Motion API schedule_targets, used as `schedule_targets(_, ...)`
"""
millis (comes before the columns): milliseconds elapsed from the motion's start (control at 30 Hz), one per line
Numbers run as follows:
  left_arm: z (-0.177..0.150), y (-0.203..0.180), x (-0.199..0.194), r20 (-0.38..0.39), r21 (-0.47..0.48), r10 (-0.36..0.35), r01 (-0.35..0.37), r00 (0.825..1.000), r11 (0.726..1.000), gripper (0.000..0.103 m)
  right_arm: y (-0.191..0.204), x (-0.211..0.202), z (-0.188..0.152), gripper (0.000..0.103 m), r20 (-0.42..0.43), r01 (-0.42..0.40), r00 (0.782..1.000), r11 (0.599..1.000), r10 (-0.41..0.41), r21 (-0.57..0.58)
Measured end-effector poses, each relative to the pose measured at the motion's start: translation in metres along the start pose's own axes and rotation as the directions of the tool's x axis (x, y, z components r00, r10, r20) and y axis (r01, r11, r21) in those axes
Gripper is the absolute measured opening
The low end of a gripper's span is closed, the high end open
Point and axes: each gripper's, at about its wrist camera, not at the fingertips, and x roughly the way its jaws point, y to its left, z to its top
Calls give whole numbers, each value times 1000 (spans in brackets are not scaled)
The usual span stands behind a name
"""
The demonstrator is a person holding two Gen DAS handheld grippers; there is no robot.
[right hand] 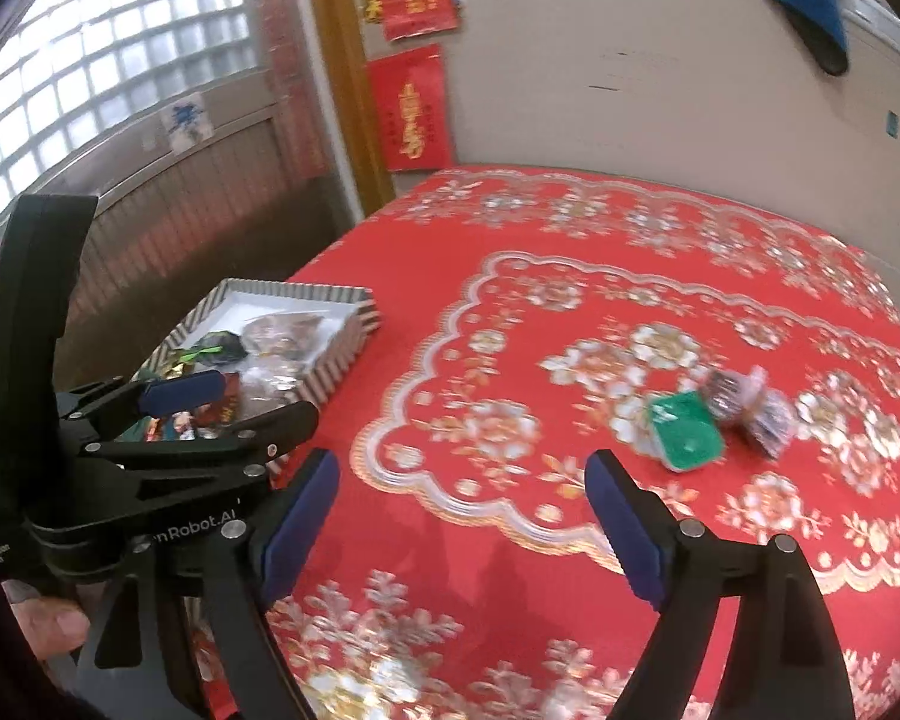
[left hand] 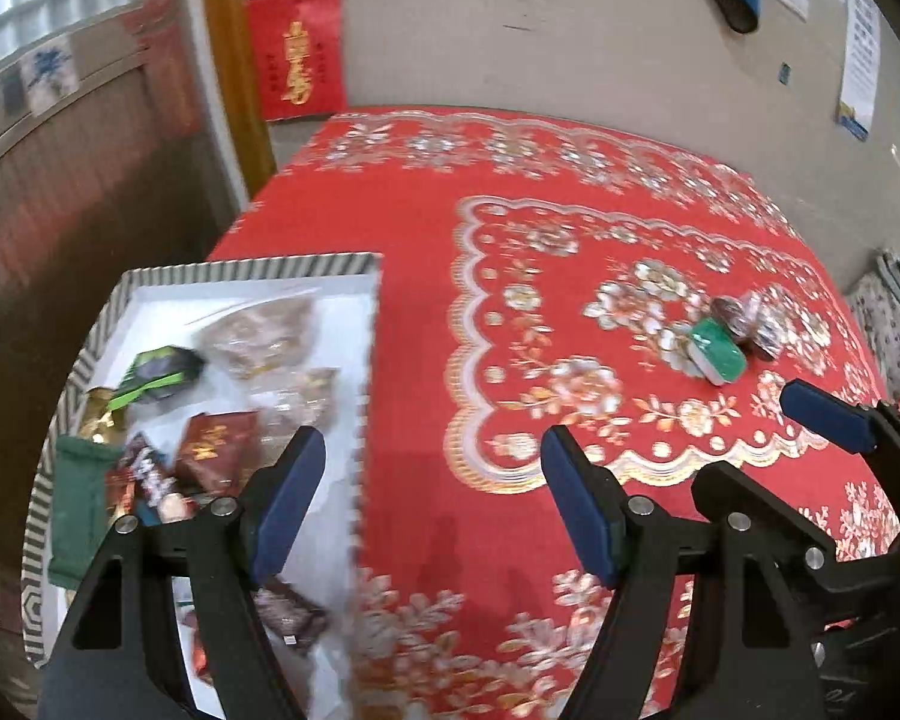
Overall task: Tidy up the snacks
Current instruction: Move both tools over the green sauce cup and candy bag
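A striped-rim white tray (left hand: 252, 267) on the left of the red-clothed table (left hand: 426, 360) holds several wrapped snacks, among them a dark red packet (left hand: 216, 447) and a black-and-green packet (left hand: 159, 372). A green packet (left hand: 716, 354) and a few dark wrapped snacks (left hand: 750, 318) lie loose at the right. My left gripper (left hand: 429, 498) is open and empty, above the tray's right edge. In the right wrist view my right gripper (right hand: 462, 516) is open and empty over the cloth, short of the green packet (right hand: 684, 432). The tray (right hand: 342, 354) sits to its left.
The left gripper (right hand: 234, 402) shows at the left of the right wrist view, and the right gripper's finger (left hand: 828, 414) at the right of the left wrist view. A grey wall (left hand: 570, 48) with red paper decorations (left hand: 297, 51) stands behind the table.
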Motion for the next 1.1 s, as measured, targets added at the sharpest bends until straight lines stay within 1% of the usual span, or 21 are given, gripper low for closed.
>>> schedule_targets(200,3,-30,7,-17,36,-29,29,999,999,74,-33,-11,-9,88,1,31,1000,998,-31,50)
schedule_targets(533,8,-79,19,-43,92,-72,76,996,993,74,-93,-27,-28,89,-12,111,994,985,-110,131)
schedule_targets(833,12,-115,41,-109,126,-105,119,988,985,74,-138,-36,-44,91,-37,159,987,968,-154,192)
schedule_targets(967,17,-127,51,-141,107,-125,141,982,984,74,-153,-36,-48,91,-46,168,986,962,-162,216)
schedule_targets(1100,24,-138,66,-168,68,-133,147,977,987,74,-162,-36,-50,91,-48,170,985,961,-163,220)
